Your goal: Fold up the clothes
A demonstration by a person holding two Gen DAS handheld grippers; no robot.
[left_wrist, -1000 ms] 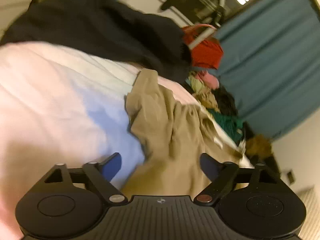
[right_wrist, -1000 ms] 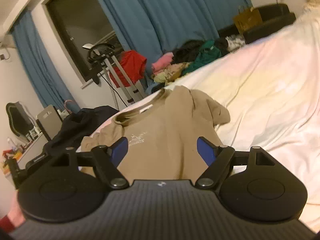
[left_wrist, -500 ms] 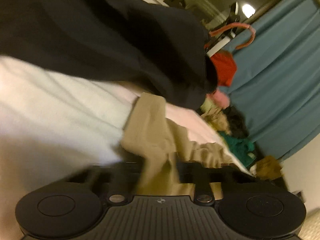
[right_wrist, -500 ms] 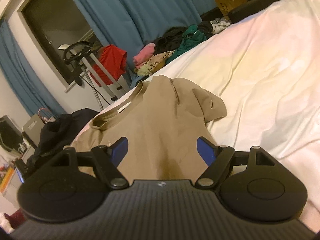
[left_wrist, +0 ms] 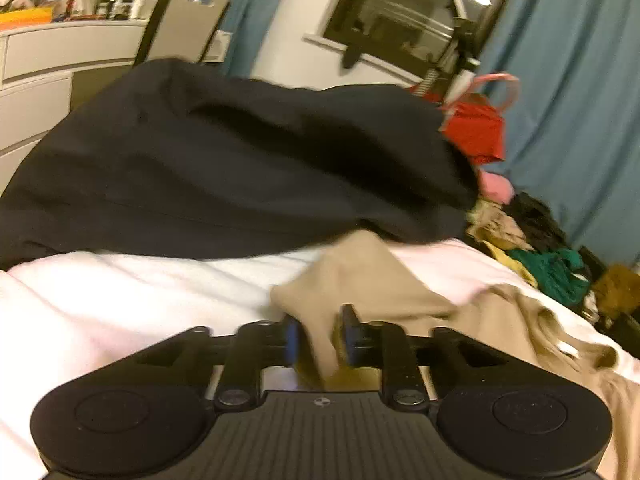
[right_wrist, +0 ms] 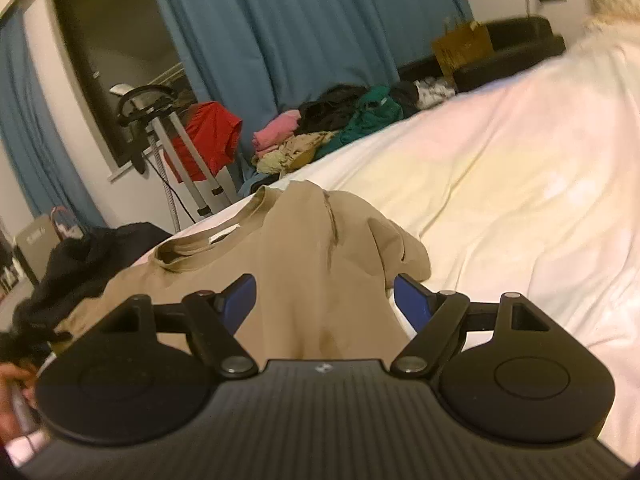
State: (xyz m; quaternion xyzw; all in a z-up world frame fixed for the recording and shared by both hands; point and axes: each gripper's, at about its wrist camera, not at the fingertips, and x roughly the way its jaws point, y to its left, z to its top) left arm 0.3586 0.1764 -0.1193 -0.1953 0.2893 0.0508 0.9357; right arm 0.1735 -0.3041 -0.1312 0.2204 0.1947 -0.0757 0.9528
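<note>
Tan shirt (left_wrist: 360, 280) apparently pinched in left gripper (left_wrist: 319, 338); right gripper (right_wrist: 325, 300) spread above it.

**Two low wrist views across the bed**

Left wrist camera sits low, right over the bed (left_wrist: 120, 304), looking along its fingers toward a black garment (left_wrist: 224, 168) and the window (left_wrist: 404, 16); the tan shirt (left_wrist: 360, 276) fills the near foreground. Right wrist camera rides a little higher, facing across the shirt (right_wrist: 304, 264) toward the curtain (right_wrist: 304, 28). Both views share the shirt, the red cloth (left_wrist: 476, 132) (right_wrist: 210, 136) and the clothes pile (left_wrist: 536, 248) (right_wrist: 332, 124).
</note>
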